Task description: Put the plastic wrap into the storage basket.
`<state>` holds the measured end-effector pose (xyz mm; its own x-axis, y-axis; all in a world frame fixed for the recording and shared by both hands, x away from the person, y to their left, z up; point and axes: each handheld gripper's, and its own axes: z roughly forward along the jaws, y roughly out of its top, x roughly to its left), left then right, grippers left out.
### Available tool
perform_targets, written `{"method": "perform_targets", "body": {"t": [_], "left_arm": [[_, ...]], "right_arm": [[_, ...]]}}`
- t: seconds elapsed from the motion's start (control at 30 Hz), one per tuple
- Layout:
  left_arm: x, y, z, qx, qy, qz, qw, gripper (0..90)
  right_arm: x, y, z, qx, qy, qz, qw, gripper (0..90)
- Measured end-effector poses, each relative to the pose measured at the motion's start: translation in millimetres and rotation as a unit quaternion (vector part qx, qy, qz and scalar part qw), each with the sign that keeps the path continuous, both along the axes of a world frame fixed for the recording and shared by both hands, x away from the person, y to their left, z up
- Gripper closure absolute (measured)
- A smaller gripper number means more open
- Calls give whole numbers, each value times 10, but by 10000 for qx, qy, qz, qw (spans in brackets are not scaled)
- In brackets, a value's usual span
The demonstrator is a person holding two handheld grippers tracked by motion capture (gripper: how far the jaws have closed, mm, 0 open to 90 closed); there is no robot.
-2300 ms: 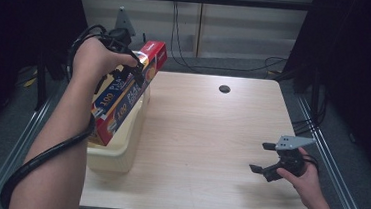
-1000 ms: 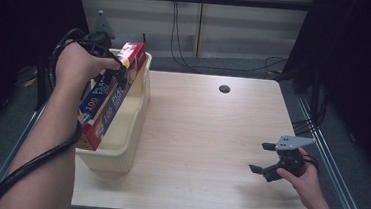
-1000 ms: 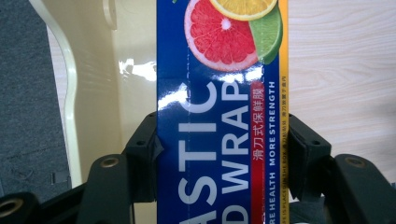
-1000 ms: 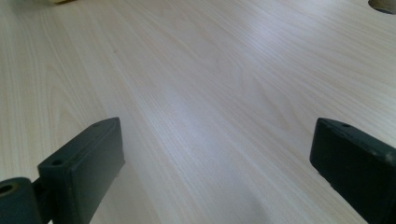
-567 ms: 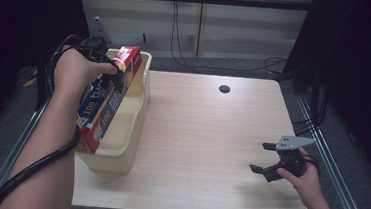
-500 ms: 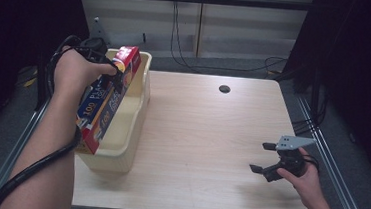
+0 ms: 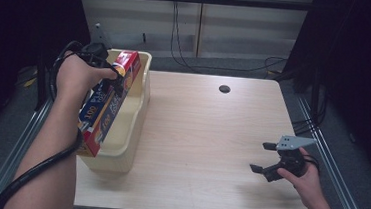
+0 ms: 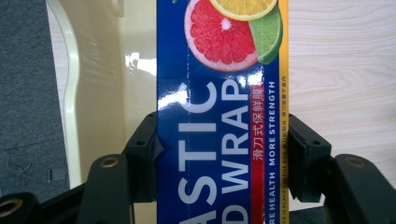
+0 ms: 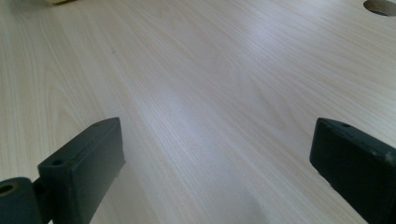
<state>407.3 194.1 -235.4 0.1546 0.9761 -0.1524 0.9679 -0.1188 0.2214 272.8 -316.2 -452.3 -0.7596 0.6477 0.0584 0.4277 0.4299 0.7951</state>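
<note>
High view: left hand-held gripper (image 7: 117,81), clamping the plastic wrap box (image 7: 107,106), has lowered it into the bin (image 7: 141,101); right hand-held gripper (image 7: 264,158) stays open.

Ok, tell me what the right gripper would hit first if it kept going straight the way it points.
Probably nothing soon. The open right gripper points across bare table toward the bin at the left edge, likely its first obstacle, though depth is hard to judge.

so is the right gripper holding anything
No, the right gripper has its fingers spread wide with just bare table between them.
</note>
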Motion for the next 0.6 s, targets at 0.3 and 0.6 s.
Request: {"method": "perform_targets", "body": {"t": [0.3, 0.6], "left_arm": [[-14, 38, -94, -39, 50, -43, 10000, 406], [-17, 73, -176, -68, 127, 17, 9999, 406]], "right_arm": [[-4, 3, 0, 13, 4, -5, 10000, 27], [-6, 7, 3, 25, -11, -11, 10000, 27]]}}
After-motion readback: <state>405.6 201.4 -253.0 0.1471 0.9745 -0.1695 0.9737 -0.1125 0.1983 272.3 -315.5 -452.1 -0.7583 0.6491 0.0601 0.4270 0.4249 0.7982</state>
